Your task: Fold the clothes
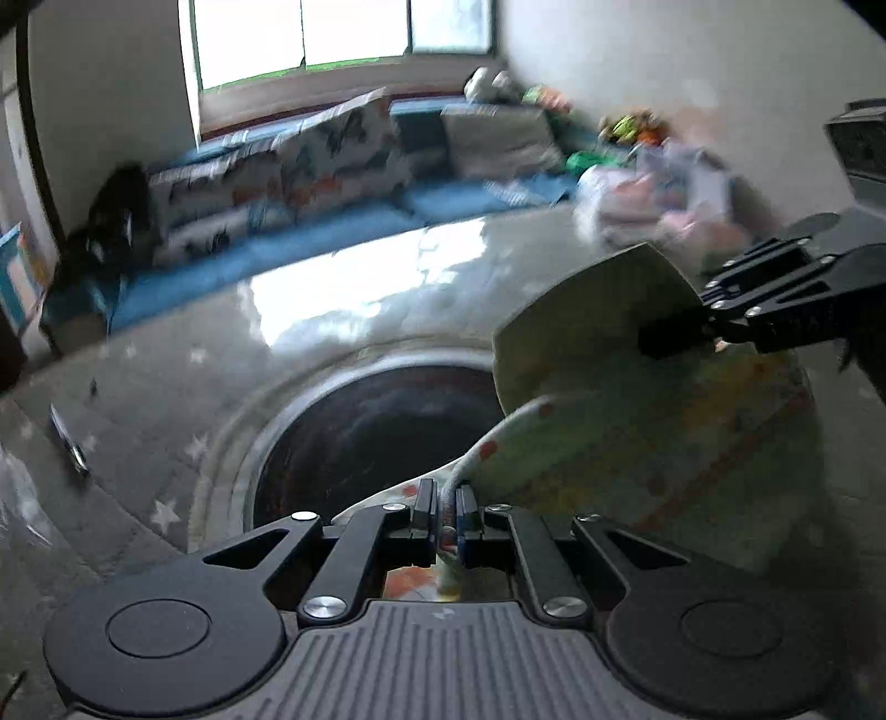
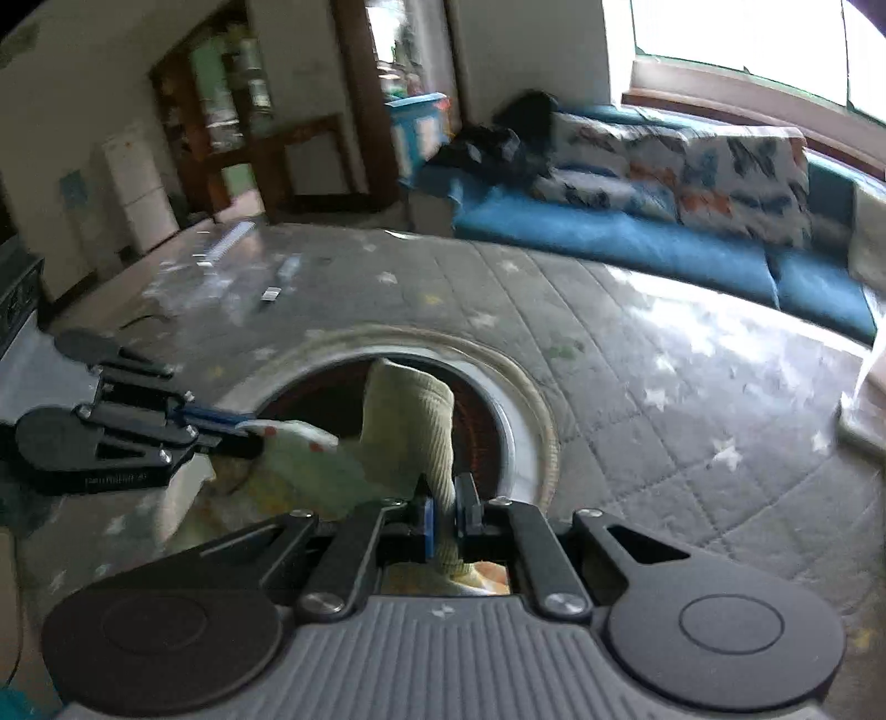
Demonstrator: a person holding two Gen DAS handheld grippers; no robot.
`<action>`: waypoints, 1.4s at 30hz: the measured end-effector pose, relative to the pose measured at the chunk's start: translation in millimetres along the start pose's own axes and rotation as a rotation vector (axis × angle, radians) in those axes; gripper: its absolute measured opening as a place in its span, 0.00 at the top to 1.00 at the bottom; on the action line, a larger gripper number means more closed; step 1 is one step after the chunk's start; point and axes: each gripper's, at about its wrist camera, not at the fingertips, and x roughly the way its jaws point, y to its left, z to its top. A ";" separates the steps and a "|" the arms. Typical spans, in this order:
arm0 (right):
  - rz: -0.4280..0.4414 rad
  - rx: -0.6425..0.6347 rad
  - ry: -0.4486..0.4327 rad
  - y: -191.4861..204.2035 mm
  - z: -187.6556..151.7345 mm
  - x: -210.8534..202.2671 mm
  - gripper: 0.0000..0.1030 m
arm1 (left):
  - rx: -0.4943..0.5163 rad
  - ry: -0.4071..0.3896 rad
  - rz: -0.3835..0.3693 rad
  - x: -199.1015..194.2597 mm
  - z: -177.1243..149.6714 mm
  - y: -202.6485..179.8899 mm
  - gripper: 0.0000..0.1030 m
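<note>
Right in front of me, my left gripper (image 1: 447,518) is pinched tight on a thin edge of a little garment (image 1: 637,443). It is pale green with orange dots and some yellow and orange print. My right gripper (image 2: 444,512) is pinched tight too, on a ribbed, pale green part of the same garment (image 2: 410,421), maybe a cuff or a hem. I cannot tell which part it is.

Both grippers hold the cloth up in the air, above a grey quilted mat (image 2: 637,387) with white stars. Under the cloth is a dark round hole (image 1: 376,437) with a pale ring around it. A blue sofa (image 2: 609,232) with printed cushions stands behind, under a bright window (image 1: 332,39). A heap of other clothes (image 1: 659,205) lies far off near the wall, but it is blurry.

The garment looks very light and very soft. It sags and bends between my two grippers, so it will not keep a shape by itself. The ribbed part looks thicker and stretchy, so it is a good spot to hold. The thin edge could slip out if I pull hard. I think holding two corners or two ends, and keeping them pulled gently apart, will make the cloth hang flat enough to fold. Whether a fold is already made, I cannot tell, because the cloth is bunched.
</note>
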 end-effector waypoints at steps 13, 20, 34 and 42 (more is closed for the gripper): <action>-0.177 0.074 -0.036 -33.3 -32.5 9.4 0.67 | -0.083 0.043 0.039 35.0 0.6 14.1 0.88; -0.229 0.111 -0.038 -26.4 -74.2 -16.6 0.68 | -0.131 0.029 0.067 35.6 6.6 14.7 0.88; -0.363 0.191 -0.112 -39.4 -84.2 -19.6 0.69 | -0.182 -0.028 0.147 15.6 6.7 20.4 0.82; -0.196 0.088 -0.097 1.4 -63.6 -3.8 0.70 | -0.133 -0.046 -0.017 13.1 16.4 -23.5 0.82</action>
